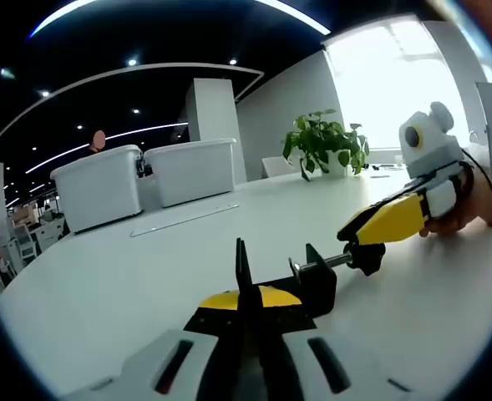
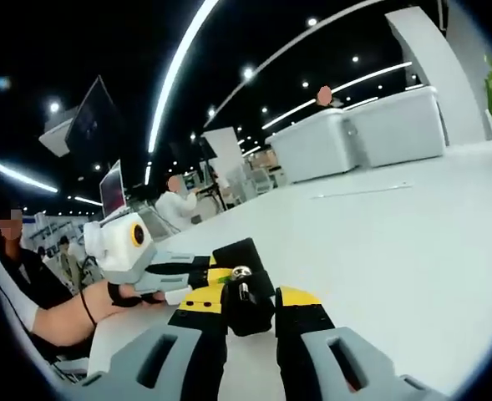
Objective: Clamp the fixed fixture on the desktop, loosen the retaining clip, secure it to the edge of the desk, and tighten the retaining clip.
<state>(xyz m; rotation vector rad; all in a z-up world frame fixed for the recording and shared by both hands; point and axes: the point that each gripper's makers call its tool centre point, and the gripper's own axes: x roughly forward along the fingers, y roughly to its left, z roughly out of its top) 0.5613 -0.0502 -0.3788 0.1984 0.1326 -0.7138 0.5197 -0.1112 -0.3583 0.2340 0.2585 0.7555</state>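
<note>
A black C-shaped clamp fixture [image 1: 314,282] stands on the white desk [image 1: 103,284], with my left gripper [image 1: 246,302] shut on its upright frame. Its threaded screw [image 1: 333,261] runs right to a black knob [image 1: 367,256]. My right gripper [image 1: 356,237], yellow-jawed with a white body, comes in from the right and is shut on that knob. In the right gripper view the knob [image 2: 244,294] with its metal screw end sits between my right gripper's [image 2: 247,307] jaws. The clamp body [image 2: 237,253] is just behind it. The left gripper [image 2: 197,282] holds it from the left, held by a hand.
Two white storage boxes [image 1: 99,184] [image 1: 194,170] and a potted plant [image 1: 325,142] stand at the far side of the desk. A thin metal strip [image 1: 183,220] lies before the boxes. A seated person [image 2: 28,284] is at the left, with another person and monitors behind.
</note>
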